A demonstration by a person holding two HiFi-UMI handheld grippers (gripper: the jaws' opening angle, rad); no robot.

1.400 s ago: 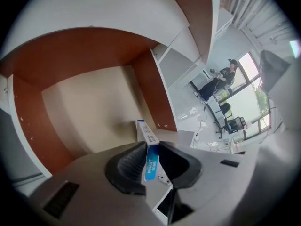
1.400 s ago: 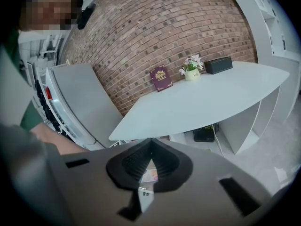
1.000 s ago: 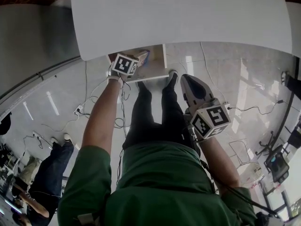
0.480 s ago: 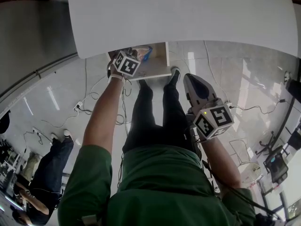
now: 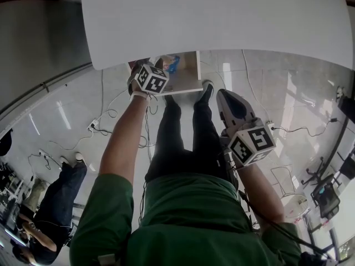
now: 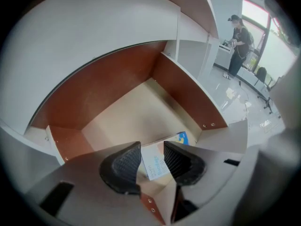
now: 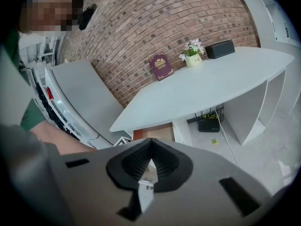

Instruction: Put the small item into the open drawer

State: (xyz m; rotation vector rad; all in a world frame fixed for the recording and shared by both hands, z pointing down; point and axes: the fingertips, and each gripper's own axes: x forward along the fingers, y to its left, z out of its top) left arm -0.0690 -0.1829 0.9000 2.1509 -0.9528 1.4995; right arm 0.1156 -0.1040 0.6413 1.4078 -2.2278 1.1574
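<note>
Print on the little white packet (image 6: 155,165) is blue, but way too small and blurry to read. Over the open drawer (image 6: 99,91) the left gripper (image 6: 152,146) has its jaws about halfway apart. They've just been opening and aren't pinching anything. The packet lies on the drawer floor, low centre of the left gripper view, showing through the gap between those jaws. Meanwhile the right gripper (image 7: 150,141) is closed tight on nothing.
</note>
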